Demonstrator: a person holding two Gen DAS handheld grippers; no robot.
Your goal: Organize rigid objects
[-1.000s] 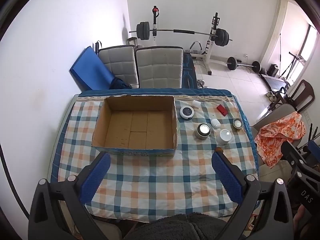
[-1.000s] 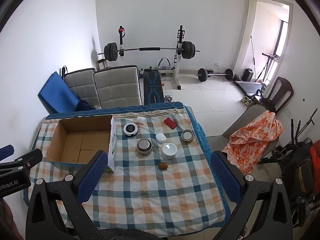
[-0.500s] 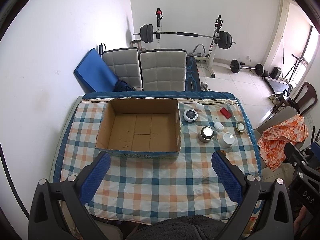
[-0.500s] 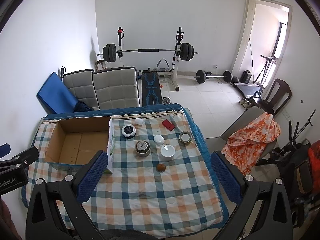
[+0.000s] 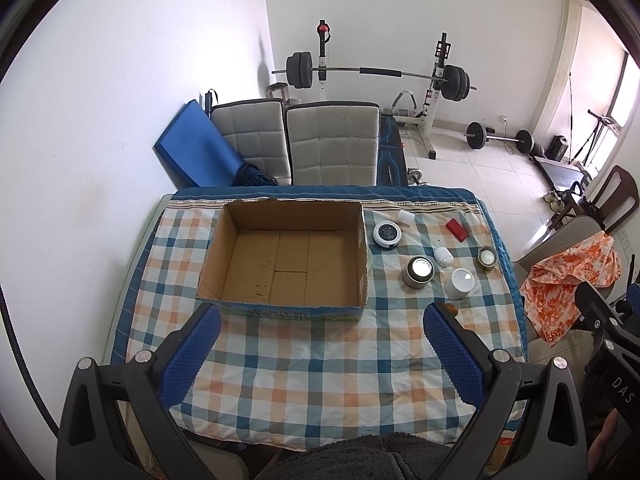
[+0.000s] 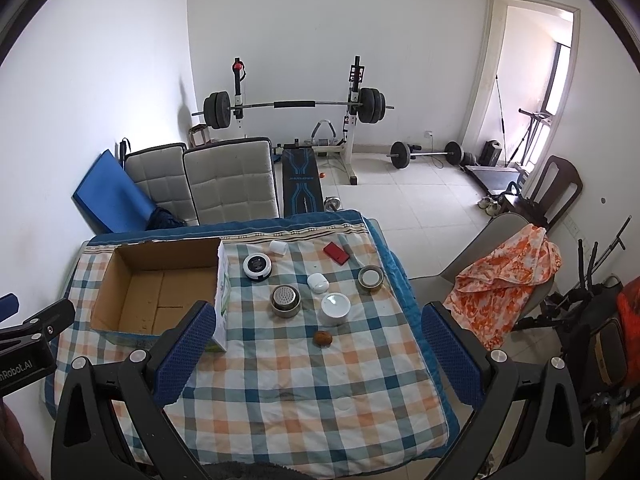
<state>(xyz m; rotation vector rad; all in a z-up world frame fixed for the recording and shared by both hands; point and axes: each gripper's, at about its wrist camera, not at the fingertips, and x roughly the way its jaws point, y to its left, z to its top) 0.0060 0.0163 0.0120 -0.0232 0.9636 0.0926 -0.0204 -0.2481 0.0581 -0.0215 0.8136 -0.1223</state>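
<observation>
Both views have shifted slightly over the last second, though nothing on the desk (image 5: 320,360) itself moved. Your left tool (image 5: 320,344) and right tool (image 6: 316,344) hang above its near edge, jaws spread wide, holding nothing. On the checked cloth, the open cardboard box (image 5: 284,256) sits left, bare inside. Right of it cluster the items: a round dark-faced disc (image 5: 386,234), a metal tin (image 5: 418,271), a white pod (image 5: 443,256), a white puck (image 5: 461,282), a tape roll (image 5: 487,258), a red block (image 5: 456,229). Your right view shows the brown nut (image 6: 322,338) whole; your left view half hides it behind a finger.
</observation>
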